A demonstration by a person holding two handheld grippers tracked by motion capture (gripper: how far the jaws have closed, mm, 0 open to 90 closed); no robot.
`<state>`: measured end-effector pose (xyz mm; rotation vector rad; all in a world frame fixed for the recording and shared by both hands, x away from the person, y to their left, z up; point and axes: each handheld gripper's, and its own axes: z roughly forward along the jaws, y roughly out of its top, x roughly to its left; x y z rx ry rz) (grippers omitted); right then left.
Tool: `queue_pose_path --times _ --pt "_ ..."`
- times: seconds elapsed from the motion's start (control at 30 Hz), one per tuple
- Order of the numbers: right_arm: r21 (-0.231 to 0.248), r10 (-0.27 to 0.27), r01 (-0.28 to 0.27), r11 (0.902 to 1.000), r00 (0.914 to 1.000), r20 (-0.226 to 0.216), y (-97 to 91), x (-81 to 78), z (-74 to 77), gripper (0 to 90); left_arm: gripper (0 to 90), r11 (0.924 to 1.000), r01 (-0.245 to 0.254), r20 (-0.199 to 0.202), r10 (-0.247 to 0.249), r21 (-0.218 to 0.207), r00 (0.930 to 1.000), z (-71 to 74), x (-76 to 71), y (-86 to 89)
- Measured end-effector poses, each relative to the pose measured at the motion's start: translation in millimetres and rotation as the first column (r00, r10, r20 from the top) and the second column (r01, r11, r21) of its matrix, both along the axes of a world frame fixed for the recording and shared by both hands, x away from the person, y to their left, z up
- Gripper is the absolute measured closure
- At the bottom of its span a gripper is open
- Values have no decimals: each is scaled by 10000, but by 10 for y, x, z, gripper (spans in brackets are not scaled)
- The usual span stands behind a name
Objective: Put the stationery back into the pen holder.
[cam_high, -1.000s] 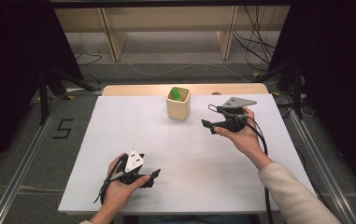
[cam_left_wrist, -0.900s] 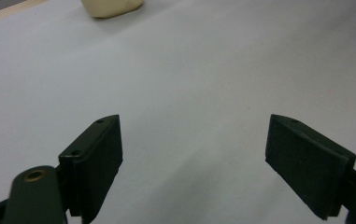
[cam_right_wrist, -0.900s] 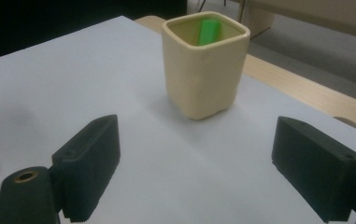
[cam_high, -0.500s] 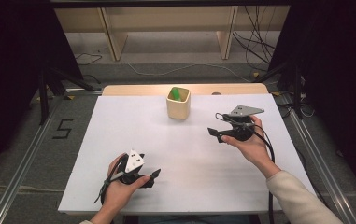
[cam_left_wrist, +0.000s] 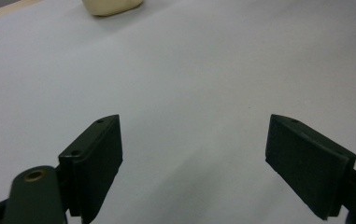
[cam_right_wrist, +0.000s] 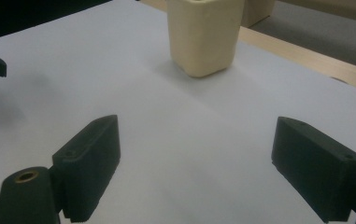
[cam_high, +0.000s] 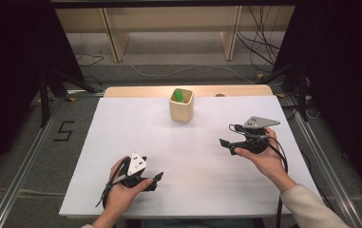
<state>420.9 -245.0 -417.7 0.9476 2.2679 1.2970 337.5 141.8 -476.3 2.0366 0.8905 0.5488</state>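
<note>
Cup (cam_high: pixel 181 105) stands upright, green item (cam_high: pixel 180 96) leaning inside.

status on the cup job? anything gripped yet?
Done: a green item already stands inside the cream cup at the table's far edge. In hand: nothing; the left tongs and right tongs are both open and empty over the white table, and the right ones face the cup from a distance. Left: no other loose items are visible, so probably little beyond resting both tongs.
</note>
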Motion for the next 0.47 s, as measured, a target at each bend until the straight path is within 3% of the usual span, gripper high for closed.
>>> queue_pose_path --times 0.33,0.47 --pt "315 283 -275 9991 9993 -242 -190 -474 -216 160 186 10000 -1 65 1 11 10000 9 -2 3" --pt "444 240 -221 9988 9987 -438 -269 -602 -295 160 182 9998 85 19 -85 -185 10000 16 -11 -21"
